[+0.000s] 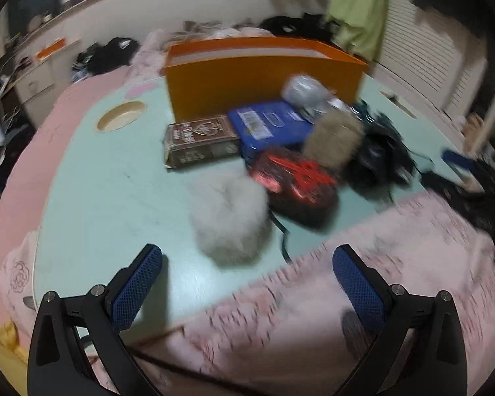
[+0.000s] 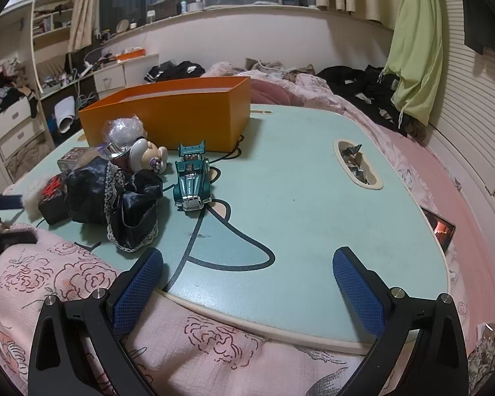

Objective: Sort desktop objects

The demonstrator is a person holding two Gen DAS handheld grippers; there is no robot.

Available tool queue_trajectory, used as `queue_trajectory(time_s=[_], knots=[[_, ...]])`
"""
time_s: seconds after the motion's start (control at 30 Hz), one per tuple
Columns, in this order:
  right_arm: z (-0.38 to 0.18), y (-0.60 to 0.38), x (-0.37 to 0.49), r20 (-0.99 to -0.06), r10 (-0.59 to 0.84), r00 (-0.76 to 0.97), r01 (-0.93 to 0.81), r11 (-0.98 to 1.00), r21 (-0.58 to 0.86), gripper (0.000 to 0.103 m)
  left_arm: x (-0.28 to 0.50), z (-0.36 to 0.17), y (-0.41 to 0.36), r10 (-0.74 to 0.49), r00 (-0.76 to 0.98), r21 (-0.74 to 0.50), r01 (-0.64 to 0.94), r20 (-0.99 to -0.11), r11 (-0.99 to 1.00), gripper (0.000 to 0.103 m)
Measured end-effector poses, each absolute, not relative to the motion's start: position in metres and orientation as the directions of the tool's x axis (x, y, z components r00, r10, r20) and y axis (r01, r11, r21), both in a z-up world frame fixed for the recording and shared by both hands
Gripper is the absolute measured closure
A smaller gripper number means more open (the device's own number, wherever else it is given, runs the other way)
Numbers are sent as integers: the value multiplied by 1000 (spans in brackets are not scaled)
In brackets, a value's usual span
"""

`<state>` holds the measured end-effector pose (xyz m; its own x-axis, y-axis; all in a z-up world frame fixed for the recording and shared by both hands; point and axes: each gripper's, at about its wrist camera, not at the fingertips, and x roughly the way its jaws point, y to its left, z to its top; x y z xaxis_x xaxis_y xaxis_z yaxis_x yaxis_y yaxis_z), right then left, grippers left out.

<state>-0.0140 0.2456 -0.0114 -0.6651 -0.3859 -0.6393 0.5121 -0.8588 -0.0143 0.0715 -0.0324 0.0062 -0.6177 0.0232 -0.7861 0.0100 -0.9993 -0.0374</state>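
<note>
— Any writing readable?
— None; labels are blurring. Both claws are gaping wide, empty.
— The toy car [image 2: 192, 181]?
— Sitting mid-tabletop, beyond the right gripper [image 2: 247, 283], near the orange box [image 2: 168, 112]. The left gripper [image 1: 247, 280] is hovering at the near edge before a grey fur ball [image 1: 229, 211].

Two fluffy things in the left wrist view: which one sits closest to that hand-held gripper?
The pale grey fluffy ball, lying on the table just ahead of the open left hand-held gripper. The tan fluffy one sits farther back, beside the blue box.

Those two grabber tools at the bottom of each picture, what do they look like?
Both look alike: the left gripper and right gripper each have two matte black angled arms with silver screw heads. Their fingers carry blue pads with a fine grid texture. No cables, sleeves or markings show.
</note>
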Motion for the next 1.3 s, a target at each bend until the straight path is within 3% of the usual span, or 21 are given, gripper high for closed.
queue_trajectory(time_s=[0.23, 1.3], knots=[[-10, 246, -12, -628, -397, -670, 519, -855, -13, 0, 78, 2, -33, 11, -663, -40, 30, -749, -999, 0], [-10, 246, -11, -616, -409, -674, 525, -851, -10, 0, 77, 3, -34, 11, -661, -39, 28, -751, -999, 0]])
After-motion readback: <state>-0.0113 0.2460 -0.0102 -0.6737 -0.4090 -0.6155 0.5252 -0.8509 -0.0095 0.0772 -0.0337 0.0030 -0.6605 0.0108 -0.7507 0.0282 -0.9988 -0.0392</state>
